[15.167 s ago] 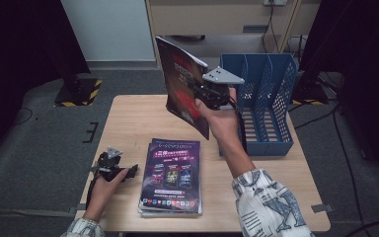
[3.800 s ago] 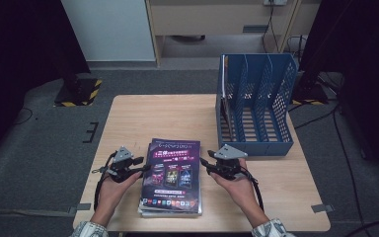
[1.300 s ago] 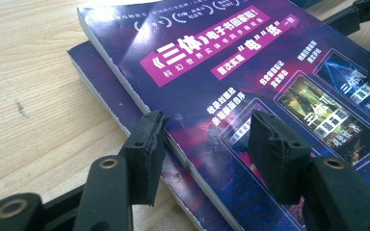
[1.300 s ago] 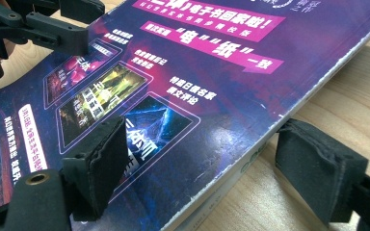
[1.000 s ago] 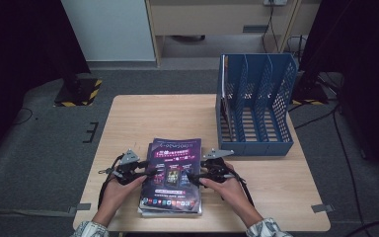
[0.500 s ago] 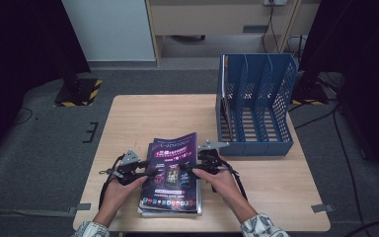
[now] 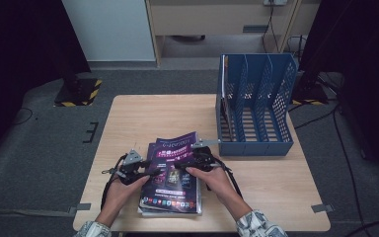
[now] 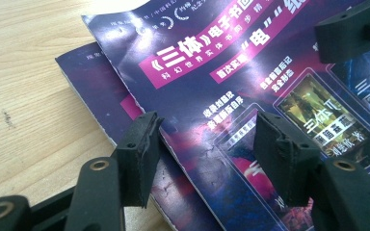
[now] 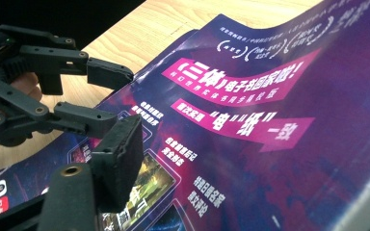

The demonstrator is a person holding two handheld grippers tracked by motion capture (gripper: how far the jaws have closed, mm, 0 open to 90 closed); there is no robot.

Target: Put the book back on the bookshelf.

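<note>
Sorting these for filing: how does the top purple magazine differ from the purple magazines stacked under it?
The top purple magazine lies skewed, its far edge curling up off the pile; the stacked purple magazines beneath lie flat and squared. The top one sits between the left gripper and right gripper; the lower ones show only edges. They share the same purple cover design.

Your forearms come in low and close together, claws pointing inward at each other. Your left claw (image 7: 145,168) has its jaws part open, just widening. Your right claw (image 7: 183,163) stands part open too, its jaws just narrowing.
</note>
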